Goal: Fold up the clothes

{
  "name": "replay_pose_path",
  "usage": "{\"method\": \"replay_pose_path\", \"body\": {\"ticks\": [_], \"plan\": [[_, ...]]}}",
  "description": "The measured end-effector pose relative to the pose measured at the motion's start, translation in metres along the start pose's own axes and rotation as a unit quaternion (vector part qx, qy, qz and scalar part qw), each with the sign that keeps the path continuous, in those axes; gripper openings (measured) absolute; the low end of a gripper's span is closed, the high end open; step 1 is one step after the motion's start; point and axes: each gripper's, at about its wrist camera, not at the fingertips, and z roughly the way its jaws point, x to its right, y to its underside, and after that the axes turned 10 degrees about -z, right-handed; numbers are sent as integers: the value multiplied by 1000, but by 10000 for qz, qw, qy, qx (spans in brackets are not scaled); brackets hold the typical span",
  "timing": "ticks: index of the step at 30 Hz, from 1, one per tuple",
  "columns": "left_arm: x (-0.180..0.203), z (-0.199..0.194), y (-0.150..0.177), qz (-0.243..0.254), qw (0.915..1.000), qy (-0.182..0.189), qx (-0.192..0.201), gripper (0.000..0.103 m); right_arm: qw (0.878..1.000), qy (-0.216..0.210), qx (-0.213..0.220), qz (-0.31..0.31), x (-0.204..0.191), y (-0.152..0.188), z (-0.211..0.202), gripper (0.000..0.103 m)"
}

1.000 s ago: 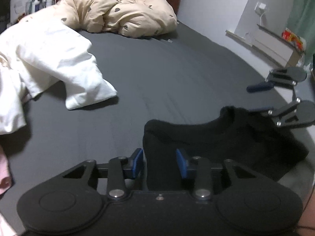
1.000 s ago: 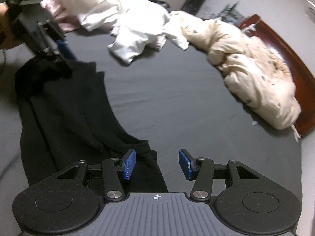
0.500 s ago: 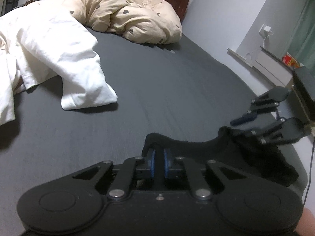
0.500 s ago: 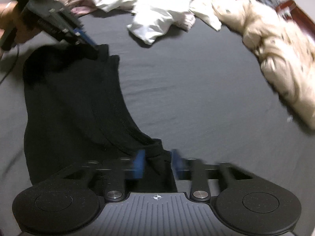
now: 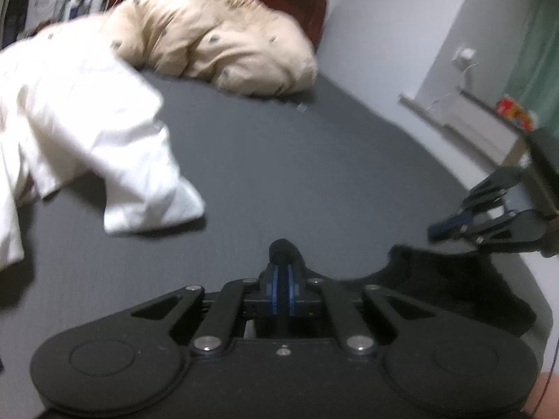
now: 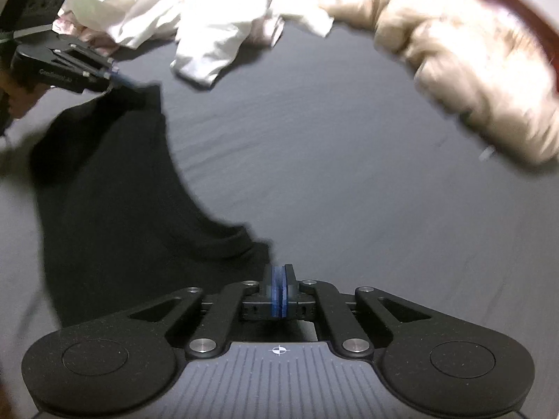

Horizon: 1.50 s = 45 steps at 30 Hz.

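A black garment (image 6: pixel 104 188) hangs stretched between my two grippers above the dark grey bed. My left gripper (image 5: pixel 283 279) is shut on one edge of it; a bunch of black cloth (image 5: pixel 283 248) sticks out past the blue pads. My right gripper (image 6: pixel 279 286) is shut on another edge. In the left wrist view the right gripper (image 5: pixel 450 227) is at the far right, with the garment (image 5: pixel 454 286) below it. In the right wrist view the left gripper (image 6: pixel 118 78) is at the upper left, pinching the garment's far corner.
The dark grey bed sheet (image 5: pixel 297 174) spreads ahead. A white garment pile (image 5: pixel 87 132) lies to the left and a beige duvet (image 5: pixel 216 45) at the wooden headboard. A white shelf (image 5: pixel 471 122) stands by the wall at the right.
Both grippers went from open to shut on the black garment's edges. They have lifted it off the bed, and it now hangs between them. Both views are blurred by motion.
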Motion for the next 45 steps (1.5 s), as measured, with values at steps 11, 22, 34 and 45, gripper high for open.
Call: {"method": "replay_pose_path", "body": {"ticks": [11,22,34,45], "plan": [[-3,-5,8,58,10000,14,79,6,9970,-607,-228,-420,16,-16,10,2],[-3,-17,16,370,9985,205,360,7,9952,-840,-428,-256,13,-19,16,3],[-13,-11,17,85,9997,158,192,7,9945,-881,-463,330,-27,-17,18,3],[-7,-13,16,116,9995,179,217,7,9939,-716,-310,778,-37,2,15,4]]}}
